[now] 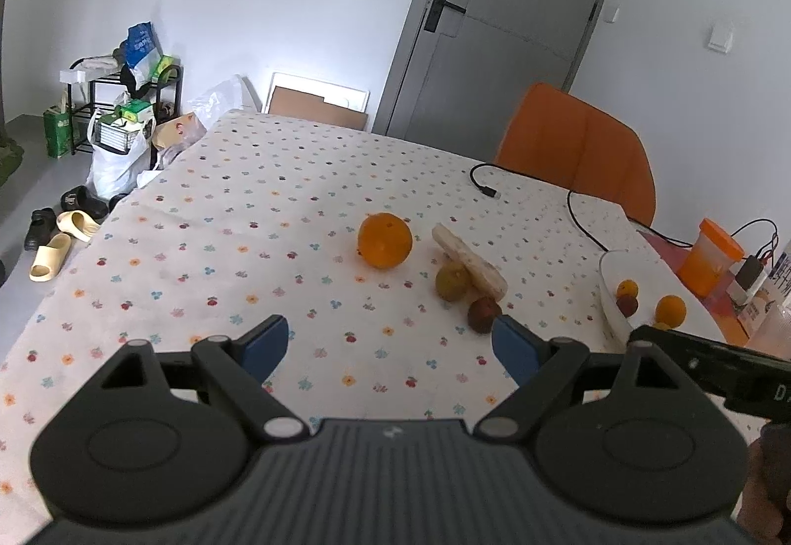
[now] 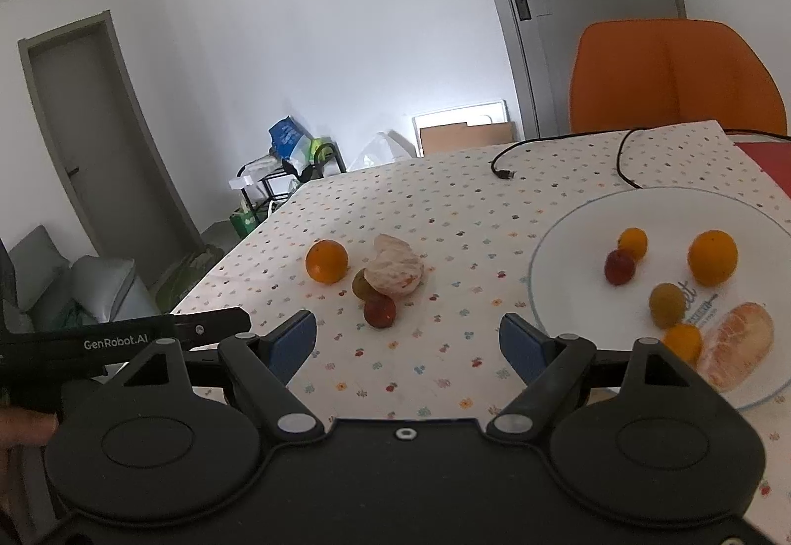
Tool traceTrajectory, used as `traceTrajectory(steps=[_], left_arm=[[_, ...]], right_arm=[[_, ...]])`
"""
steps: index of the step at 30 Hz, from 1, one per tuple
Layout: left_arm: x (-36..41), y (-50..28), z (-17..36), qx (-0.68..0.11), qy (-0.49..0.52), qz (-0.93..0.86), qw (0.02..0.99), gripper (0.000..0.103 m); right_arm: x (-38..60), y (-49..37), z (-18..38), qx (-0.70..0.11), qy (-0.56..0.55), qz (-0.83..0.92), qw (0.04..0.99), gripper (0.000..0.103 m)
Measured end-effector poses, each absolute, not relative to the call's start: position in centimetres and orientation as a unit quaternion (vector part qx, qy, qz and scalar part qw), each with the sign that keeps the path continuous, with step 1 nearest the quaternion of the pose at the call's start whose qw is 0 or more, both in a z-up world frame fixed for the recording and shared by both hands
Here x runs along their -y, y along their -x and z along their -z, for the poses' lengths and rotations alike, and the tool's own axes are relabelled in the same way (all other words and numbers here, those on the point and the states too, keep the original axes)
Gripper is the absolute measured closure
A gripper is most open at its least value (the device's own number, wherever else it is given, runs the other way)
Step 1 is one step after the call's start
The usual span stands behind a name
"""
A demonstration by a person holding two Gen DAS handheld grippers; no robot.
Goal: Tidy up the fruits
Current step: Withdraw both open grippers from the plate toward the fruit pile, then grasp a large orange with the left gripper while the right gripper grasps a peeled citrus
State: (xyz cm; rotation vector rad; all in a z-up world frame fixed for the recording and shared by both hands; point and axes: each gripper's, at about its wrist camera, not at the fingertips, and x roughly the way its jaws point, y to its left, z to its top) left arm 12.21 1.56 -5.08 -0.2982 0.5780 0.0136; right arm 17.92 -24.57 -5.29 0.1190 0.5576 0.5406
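White cloth with little flowers (image 1: pixel 237 219) covers the table under both my grippers. My left gripper (image 1: pixel 390 350) has its blue pads spread wide with nothing between them. My right gripper (image 2: pixel 409 345) is wide too, and it holds nothing.

Just past my grippers I see a small dark red fruit (image 2: pixel 379 312). It touches a greenish fruit (image 2: pixel 363 284) and a peeled pomelo piece (image 2: pixel 395 272) that leans over them. A round orange (image 2: pixel 326 261) sits just beside that pile, on the left.

Off to the right is a white plate (image 2: pixel 563 243). It already has a peeled piece (image 2: pixel 739 342), small orange fruits, a green one, a red one and a bigger orange (image 2: pixel 712 258). A black cable (image 2: pixel 504 172) lies farther back on the cloth. Behind the table stands an orange chair (image 2: pixel 672 75), and then a grey door (image 1: pixel 509 16).
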Motion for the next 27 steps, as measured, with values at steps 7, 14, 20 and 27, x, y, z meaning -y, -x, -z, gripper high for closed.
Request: traceTrajectory(steps=[7,14,20,27], left_arm=[[-1.3,-13.1,5.5,-0.287,0.144,-0.001,0.947,0.015],[-1.3,-14.6,5.8,-0.289,0.152,-0.002,0.945,0.017],[-1.3,-15.5,5.9,-0.287,0.155,-0.001,0.945,0.021],[-1.2,-16.9,6.2,-0.294,0.152,0.003,0.944,0.029]], right_arm=[[23.7,-18.9,5.4,-0.275,-0.054,-0.267,0.922,0.022],[23.2,-20.3,5.7,-0.282,-0.054,-0.269,0.919,0.026],[22.8,-21.6,5.7,-0.286,-0.047,-0.269,0.918,0.03],[21.9,-23.2,5.9,-0.292,-0.044,-0.273,0.916,0.032]])
